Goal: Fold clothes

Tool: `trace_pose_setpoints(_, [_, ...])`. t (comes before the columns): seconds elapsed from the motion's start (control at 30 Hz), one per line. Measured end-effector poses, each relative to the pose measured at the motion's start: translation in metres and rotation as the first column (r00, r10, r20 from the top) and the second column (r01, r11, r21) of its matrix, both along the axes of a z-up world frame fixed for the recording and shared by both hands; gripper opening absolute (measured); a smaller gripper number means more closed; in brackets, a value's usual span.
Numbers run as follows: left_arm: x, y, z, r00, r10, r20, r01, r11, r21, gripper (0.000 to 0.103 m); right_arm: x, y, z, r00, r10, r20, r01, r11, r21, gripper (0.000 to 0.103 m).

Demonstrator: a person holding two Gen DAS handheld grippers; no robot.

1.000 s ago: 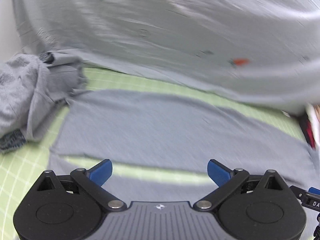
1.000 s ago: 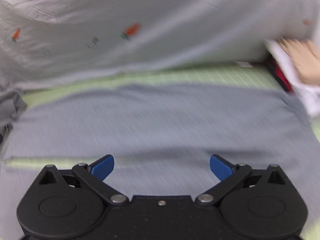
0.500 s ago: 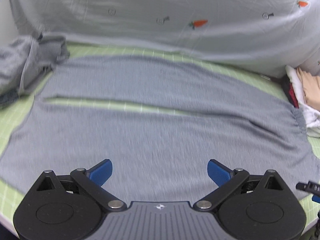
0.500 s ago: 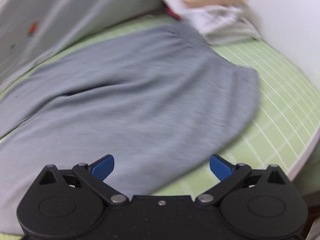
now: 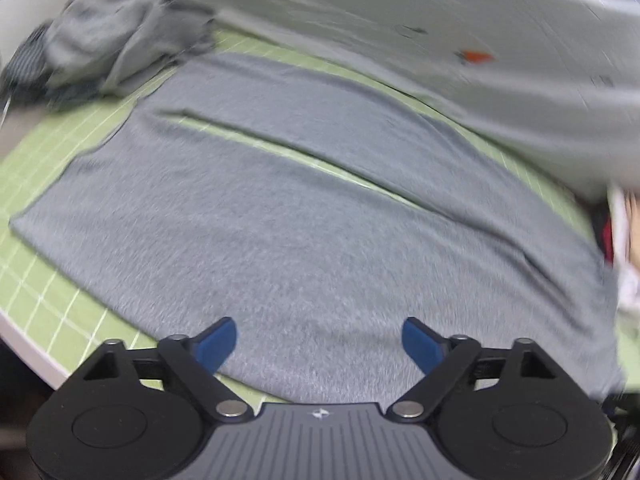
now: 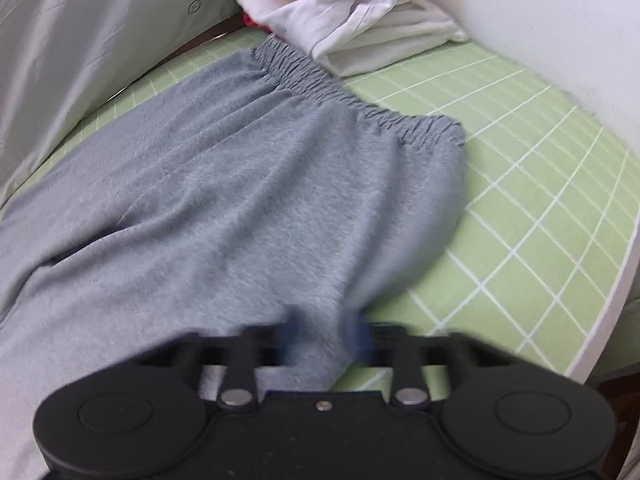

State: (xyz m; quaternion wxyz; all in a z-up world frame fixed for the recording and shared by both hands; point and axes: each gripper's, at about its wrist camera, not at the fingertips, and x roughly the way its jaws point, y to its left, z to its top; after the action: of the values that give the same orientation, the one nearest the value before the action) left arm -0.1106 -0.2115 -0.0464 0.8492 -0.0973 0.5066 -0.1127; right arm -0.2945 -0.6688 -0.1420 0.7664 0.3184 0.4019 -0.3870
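Grey sweatpants (image 5: pixel 304 240) lie spread flat on the green grid mat (image 5: pixel 36 288), directly ahead of both tools, and the fabric looks soft, fuzzy and heathered. From the left wrist camera the two legs run side by side toward the upper left, with a thin strip of mat showing between them. The left gripper (image 5: pixel 320 340) hangs over the near leg, its blue fingertips (image 5: pixel 218 338) spread wide with only cloth visible in the gap. On the right wrist camera the gathered elastic waistband (image 6: pixel 352 92) sits up ahead and slightly right, puckered along its whole length. The right gripper (image 6: pixel 324 344) has its blurred tips drawn in close on a fold of the sweatpants' near edge, and the cloth bunches up right between them. Beyond the waistband, a pile of white and beige clothes (image 6: pixel 360 12) touches the band's far end. Far left of the left gripper sits a crumpled grey garment (image 5: pixel 116 40), just beside the leg cuffs. A pale sheet with carrot prints (image 5: pixel 460 40) runs along the far side.
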Motion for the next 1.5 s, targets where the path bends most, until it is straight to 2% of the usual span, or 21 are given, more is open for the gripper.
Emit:
trace_pose_setpoints(0.03, [0.005,0.009,0.002,0.999,0.031,-0.012,-0.032,0.999,-0.026,0.073,0.000,-0.001,0.003,1.000,-0.004,0.016,0.004,1.000,0.017,0.004])
trace_pose_setpoints(0.17, [0.026,0.042,0.005,0.987,0.144,-0.069,-0.151,0.982,-0.113,0.072,-0.005,0.004,0.024,0.997,-0.054,0.063,0.055,0.999,-0.005,0.004])
trace_pose_setpoints(0.3, [0.047,0.074,-0.011,0.970,0.207,-0.127,-0.223,0.966,-0.129,0.072,-0.003,0.004,0.037,0.987,-0.107,0.123,0.111,0.993,-0.033,0.004])
trace_pose_setpoints(0.4, [0.062,0.097,-0.022,0.952,0.253,-0.171,-0.277,0.951,-0.137,0.072,0.005,0.008,0.041,0.984,-0.117,0.137,0.125,0.990,-0.057,0.004])
trace_pose_setpoints(0.53, [0.082,0.129,-0.038,0.922,0.311,-0.229,-0.348,0.926,-0.145,0.074,0.017,0.020,0.042,0.988,-0.084,0.128,0.100,0.988,-0.121,0.004])
trace_pose_setpoints(0.73, [0.113,0.176,-0.062,0.865,0.390,-0.316,-0.451,0.880,-0.147,0.074,0.021,0.020,0.040,0.964,-0.193,0.181,0.211,0.974,-0.081,0.004])
trace_pose_setpoints(0.8, [0.117,0.189,-0.069,0.842,0.411,-0.350,-0.477,0.870,-0.126,0.074,0.024,0.021,0.040,0.959,-0.217,0.182,0.232,0.970,-0.068,0.004])
trace_pose_setpoints(0.9, [0.118,0.201,-0.071,0.827,0.438,-0.354,-0.500,0.860,-0.106,0.074,0.028,0.023,0.041,0.954,-0.241,0.178,0.253,0.966,-0.050,0.004])
trace_pose_setpoints(1.13, [0.120,0.220,-0.076,0.797,0.492,-0.351,-0.549,0.832,-0.081,0.074,0.032,0.025,0.045,0.969,-0.211,0.127,0.221,0.973,-0.069,0.004])
trace_pose_setpoints(1.27, [0.119,0.225,-0.075,0.788,0.519,-0.332,-0.576,0.812,-0.097,0.074,0.036,0.024,0.047,0.974,-0.198,0.109,0.207,0.975,-0.077,0.004])
trace_pose_setpoints(1.37, [0.121,0.224,-0.075,0.788,0.531,-0.311,-0.582,0.807,-0.099,0.073,0.038,0.022,0.047,0.976,-0.190,0.105,0.199,0.977,-0.081,0.004])
trace_pose_setpoints(1.47, [0.123,0.221,-0.074,0.784,0.547,-0.292,-0.589,0.804,-0.075,0.063,0.039,0.019,0.047,0.975,-0.193,0.113,0.202,0.977,-0.073,0.004])
trace_pose_setpoints(1.5, [0.124,0.220,-0.073,0.782,0.554,-0.285,-0.592,0.804,-0.061,0.055,0.039,0.018,0.047,0.974,-0.194,0.117,0.203,0.977,-0.070,0.004])
